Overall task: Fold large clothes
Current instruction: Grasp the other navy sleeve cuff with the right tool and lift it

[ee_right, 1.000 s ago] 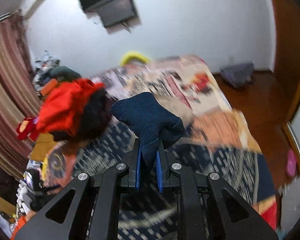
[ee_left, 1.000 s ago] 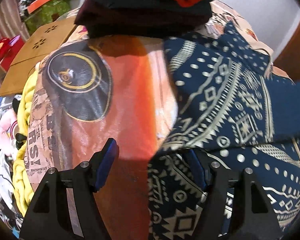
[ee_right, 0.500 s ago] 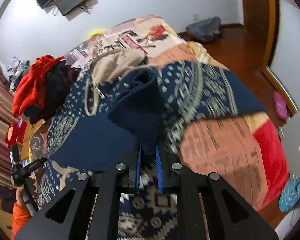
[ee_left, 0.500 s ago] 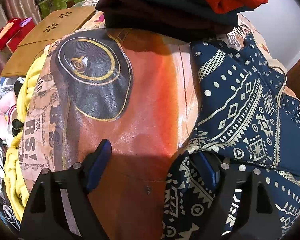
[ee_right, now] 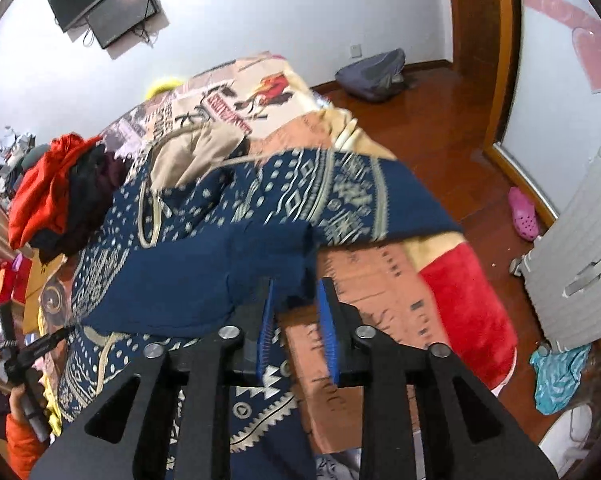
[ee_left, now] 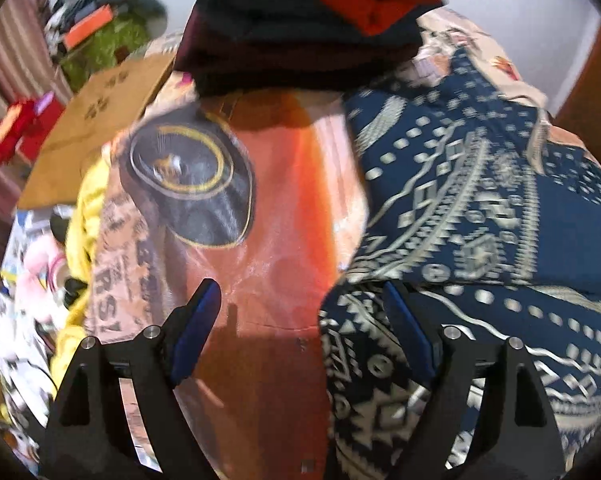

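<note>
I read this as the middle of a fold: one sleeve of the navy patterned sweater (ee_left: 480, 208) is laid across its body, and the cuff is being let go.

Going left to right in my left wrist view: yellow bedding (ee_left: 82, 216) bunches at the bed's edge, then comes the orange printed bedspread (ee_left: 300, 200) with its dark round emblem, then the sweater, which fills the right half. At the far side sits a stack of folded clothes (ee_left: 308, 28), red on top of dark pieces. My left gripper (ee_left: 302, 304) is spread wide and holds nothing; its left finger hangs over bare bedspread and its right finger sits at the sweater's near left edge, the gap straddling that edge. Whether the finger touches the cloth I cannot tell.

In my right wrist view the same stack lies far left, the sweater spans the middle, and a red blanket (ee_right: 464, 304) drapes off the bed at right. My right gripper (ee_right: 296, 316) is parted a little, and the plain navy sleeve cuff (ee_right: 296, 276) droops between the blue pads, apparently loose rather than pinched.

Next, I judge, the right gripper needs to back clear of the cuff without dragging it, while the left closes on the near edge to start the following fold.
</note>
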Motion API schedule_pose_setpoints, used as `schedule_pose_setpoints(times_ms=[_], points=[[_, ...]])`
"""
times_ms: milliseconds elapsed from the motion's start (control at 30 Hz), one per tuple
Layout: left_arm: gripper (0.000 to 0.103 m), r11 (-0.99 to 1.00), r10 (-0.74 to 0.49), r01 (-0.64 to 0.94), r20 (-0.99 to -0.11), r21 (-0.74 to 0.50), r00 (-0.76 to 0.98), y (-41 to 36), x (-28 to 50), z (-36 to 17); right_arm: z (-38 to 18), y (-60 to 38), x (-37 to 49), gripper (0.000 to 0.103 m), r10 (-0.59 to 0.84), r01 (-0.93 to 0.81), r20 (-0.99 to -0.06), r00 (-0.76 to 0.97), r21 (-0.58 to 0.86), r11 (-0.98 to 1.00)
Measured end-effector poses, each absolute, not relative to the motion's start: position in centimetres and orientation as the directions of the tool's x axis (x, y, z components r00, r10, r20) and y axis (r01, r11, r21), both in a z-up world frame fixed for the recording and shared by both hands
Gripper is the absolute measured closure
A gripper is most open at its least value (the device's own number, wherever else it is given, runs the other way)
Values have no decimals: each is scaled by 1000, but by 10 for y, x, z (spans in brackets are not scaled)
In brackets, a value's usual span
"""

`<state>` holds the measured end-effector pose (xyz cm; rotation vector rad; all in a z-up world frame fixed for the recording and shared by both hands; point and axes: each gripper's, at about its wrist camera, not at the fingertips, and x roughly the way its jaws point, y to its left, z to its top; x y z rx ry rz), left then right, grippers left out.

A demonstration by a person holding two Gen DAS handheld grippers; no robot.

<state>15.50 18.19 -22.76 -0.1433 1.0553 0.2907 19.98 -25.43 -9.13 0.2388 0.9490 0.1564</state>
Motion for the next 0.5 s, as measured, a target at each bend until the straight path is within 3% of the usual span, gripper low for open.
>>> schedule_pose_setpoints(times_ms=[200,333,500], points=[[20,972,140,-235,-809,3,571,160,152,-173,-70,-269,209,67,216,-29,-748,628,255,966],[20,980,104,-195,-762,-29,639,142,164,-143,-62,-278,218,53,202,-20,-720,664,253,967],[20,989,36,-127,-730,-70,682,116,186,-124,-72,-297,229,52,230,9,-708,668,316,949]])
